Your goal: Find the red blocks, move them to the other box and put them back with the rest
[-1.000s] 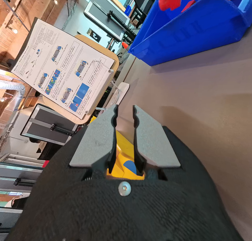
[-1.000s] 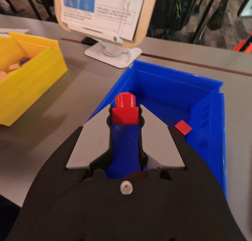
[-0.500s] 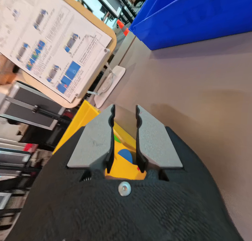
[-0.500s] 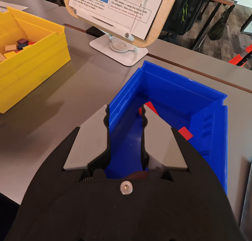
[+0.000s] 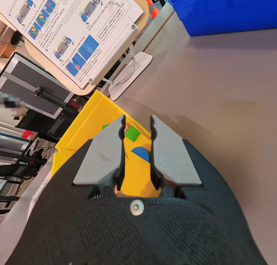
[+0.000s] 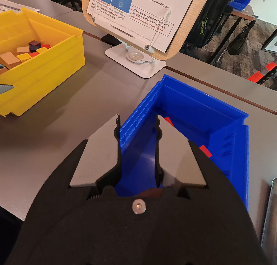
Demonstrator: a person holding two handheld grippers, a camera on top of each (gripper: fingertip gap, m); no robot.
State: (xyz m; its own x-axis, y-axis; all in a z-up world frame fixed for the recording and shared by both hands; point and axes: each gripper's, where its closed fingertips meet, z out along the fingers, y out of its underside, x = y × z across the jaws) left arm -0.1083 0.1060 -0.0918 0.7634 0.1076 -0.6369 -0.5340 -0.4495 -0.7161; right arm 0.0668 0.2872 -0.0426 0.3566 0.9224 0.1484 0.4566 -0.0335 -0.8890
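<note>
The right gripper [image 6: 137, 118], which a second earlier held a red peg-shaped block over the blue box [image 6: 233, 153], stood with jaws parted and empty above that box; two red blocks [image 6: 205, 150] showed on its floor, a third possibly hidden behind the finger. The left gripper [image 5: 137, 120], jaws apart and holding nothing, had swung over the yellow box [image 5: 90, 132]. More red blocks [image 6: 45, 46] lay there among the mixed pieces, so sorting likely continued.
</note>
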